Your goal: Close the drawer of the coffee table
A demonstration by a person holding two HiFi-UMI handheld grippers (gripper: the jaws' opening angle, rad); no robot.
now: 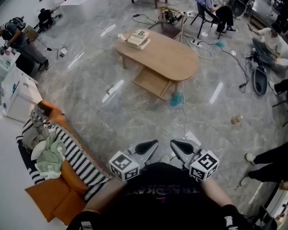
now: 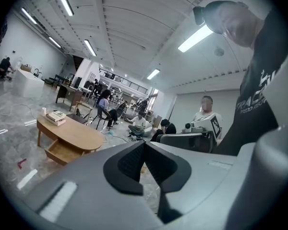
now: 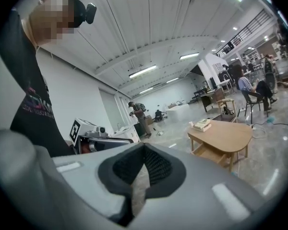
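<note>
Closest to us, just ahead of our dark shirt (image 1: 163,190), we hold the left gripper (image 1: 148,146) and the right gripper (image 1: 180,147) side by side, each with its jaws pressed together on nothing. The coffee table (image 1: 158,56) stands well apart across the marble floor (image 1: 110,109), and its drawer (image 1: 151,82) hangs pulled out beneath the tabletop on the side facing us. We judge the task not yet begun: approach the table, set a gripper against the drawer front, and push it home.

The black shirt (image 2: 255,99) bears print, seemingly starting "TRAC".
</note>
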